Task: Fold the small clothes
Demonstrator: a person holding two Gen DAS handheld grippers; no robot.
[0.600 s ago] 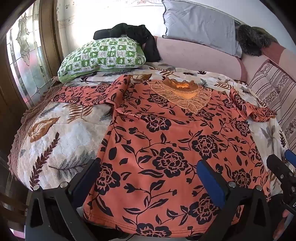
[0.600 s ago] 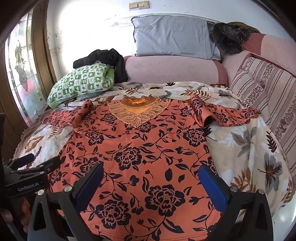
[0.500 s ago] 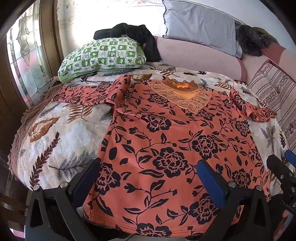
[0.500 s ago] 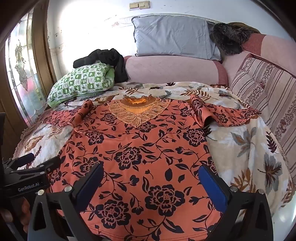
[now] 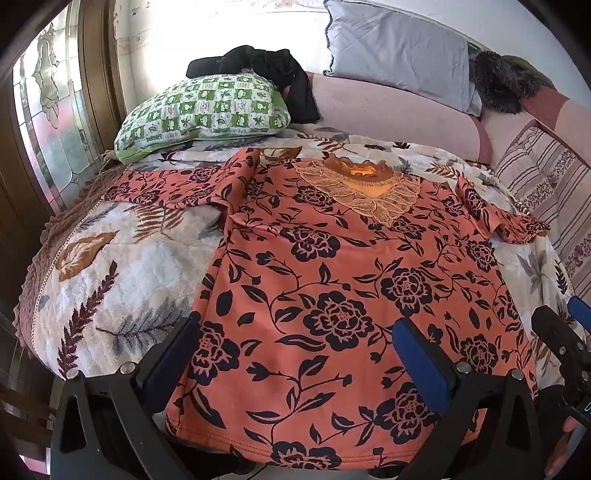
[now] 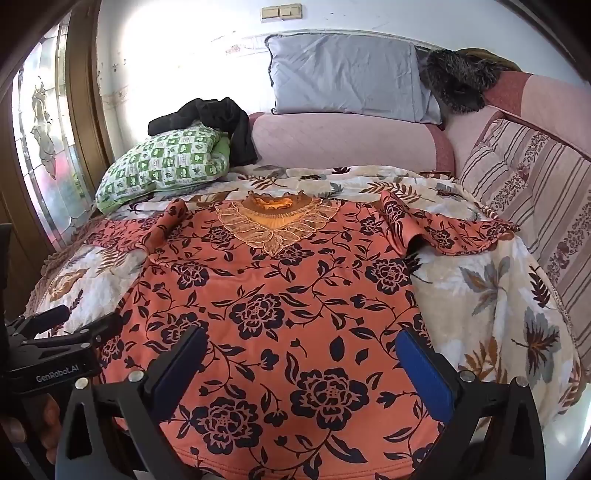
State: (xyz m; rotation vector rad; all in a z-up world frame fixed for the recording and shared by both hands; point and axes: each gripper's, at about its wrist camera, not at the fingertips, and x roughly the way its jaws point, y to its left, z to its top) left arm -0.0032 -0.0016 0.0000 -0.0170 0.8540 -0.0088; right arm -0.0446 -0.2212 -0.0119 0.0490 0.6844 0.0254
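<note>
Bright daylight from stained-glass window [image 5: 48,122] at left; wall [image 6: 177,55] behind blown out white. Bed surface evenly lit, shadows soft. Strong fisheye bending, dark vignette in corners. Focus sharp.

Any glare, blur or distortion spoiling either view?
Left wrist: wall behind the green pillow blown out white; shirt sharp. Right wrist: same glare on the wall, fisheye bends the frame edges, shirt print crisp.
</note>
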